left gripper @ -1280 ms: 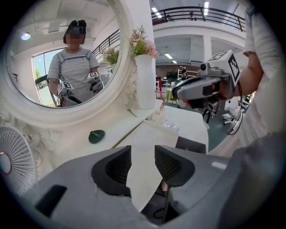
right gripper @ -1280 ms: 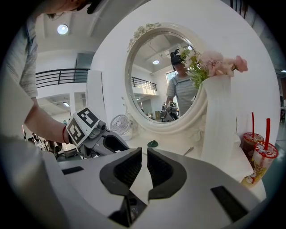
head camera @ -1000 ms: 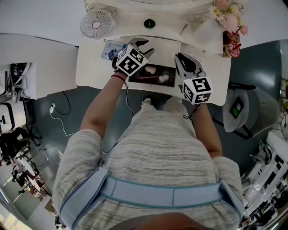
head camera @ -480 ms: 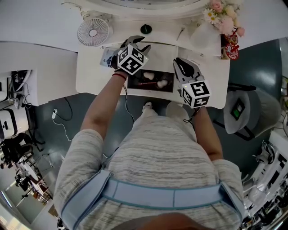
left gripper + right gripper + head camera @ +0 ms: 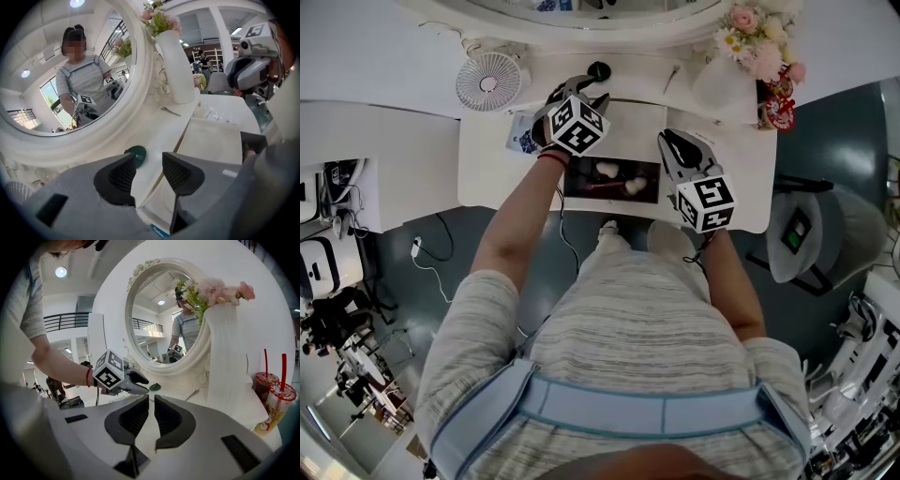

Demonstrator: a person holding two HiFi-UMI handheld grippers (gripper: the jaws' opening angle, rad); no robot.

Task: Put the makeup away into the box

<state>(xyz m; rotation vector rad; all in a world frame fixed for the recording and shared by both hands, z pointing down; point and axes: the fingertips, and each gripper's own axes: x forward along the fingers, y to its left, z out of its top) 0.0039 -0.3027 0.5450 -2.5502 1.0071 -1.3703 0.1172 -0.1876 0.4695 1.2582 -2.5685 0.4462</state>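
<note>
A dark-lined box [image 5: 579,177] sits open on the white vanity and holds pale sponges [image 5: 607,170] and a red stick. A round green compact [image 5: 599,69] lies at the back near the mirror; it also shows as the green compact [image 5: 138,153] just beyond my left jaw. My left gripper [image 5: 589,91] hovers over the table behind the box, short of the compact. The left gripper [image 5: 149,164] is open with nothing between its jaws. My right gripper [image 5: 667,139] stays to the right of the box. The right gripper [image 5: 151,401] has its jaws close together, empty.
A small fan [image 5: 490,82] stands back left. A white vase of flowers [image 5: 727,80] and red cups [image 5: 778,103] stand back right. A blue-printed packet [image 5: 523,136] lies left of the box. A round mirror [image 5: 70,70] rises behind the table, and a grey chair [image 5: 811,234] stands to the right.
My left gripper has moved from over the box toward the back of the table, closer to the green compact. The right gripper has kept its place.
</note>
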